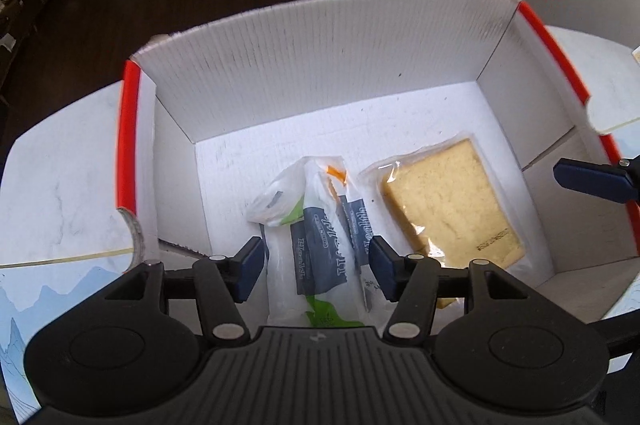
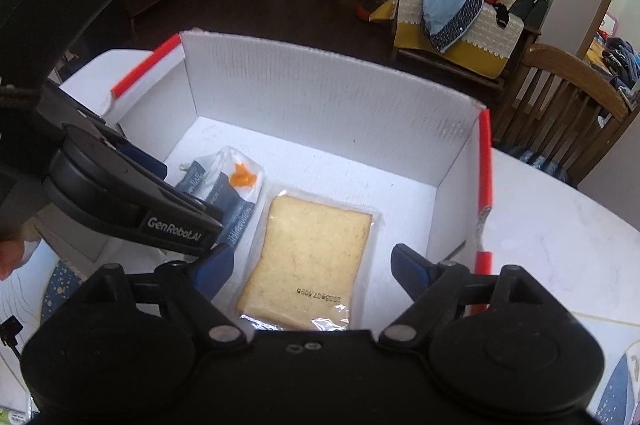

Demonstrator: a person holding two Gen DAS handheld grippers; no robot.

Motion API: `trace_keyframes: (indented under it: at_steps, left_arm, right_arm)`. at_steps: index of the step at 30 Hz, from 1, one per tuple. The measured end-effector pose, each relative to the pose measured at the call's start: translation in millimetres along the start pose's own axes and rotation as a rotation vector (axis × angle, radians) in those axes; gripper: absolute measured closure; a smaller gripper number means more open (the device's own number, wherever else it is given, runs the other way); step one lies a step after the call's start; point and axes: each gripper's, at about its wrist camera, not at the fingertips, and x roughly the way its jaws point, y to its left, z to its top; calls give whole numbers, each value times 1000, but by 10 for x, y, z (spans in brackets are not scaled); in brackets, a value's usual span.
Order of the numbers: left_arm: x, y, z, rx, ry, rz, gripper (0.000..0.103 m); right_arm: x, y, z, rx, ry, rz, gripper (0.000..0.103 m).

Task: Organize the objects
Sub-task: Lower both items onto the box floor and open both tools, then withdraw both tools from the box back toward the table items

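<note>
Two wrapped snacks on the floor of the white box [image 1: 312,41] on the desk [image 1: 64,177]: crinkly snack bag [image 1: 316,245] beside flat bread pack [image 2: 308,257]. Both likely light, soft, slippery; best pinched at sealed edges. Left gripper [image 1: 316,265] apart around the bag without touching; right gripper [image 2: 312,267] apart above the bread.

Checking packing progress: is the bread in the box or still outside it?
In. The bread lies flat on the box floor beside a white packet.
</note>
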Motion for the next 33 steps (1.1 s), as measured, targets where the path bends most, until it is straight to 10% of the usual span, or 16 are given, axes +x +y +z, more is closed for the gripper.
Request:
trace_keyframes:
  at_steps: [33]
  left_arm:
    - [-1678, -133, -1302, -76, -310, -59, 37]
  right_arm:
    - [-1628, 198, -587, 23, -219, 145, 11]
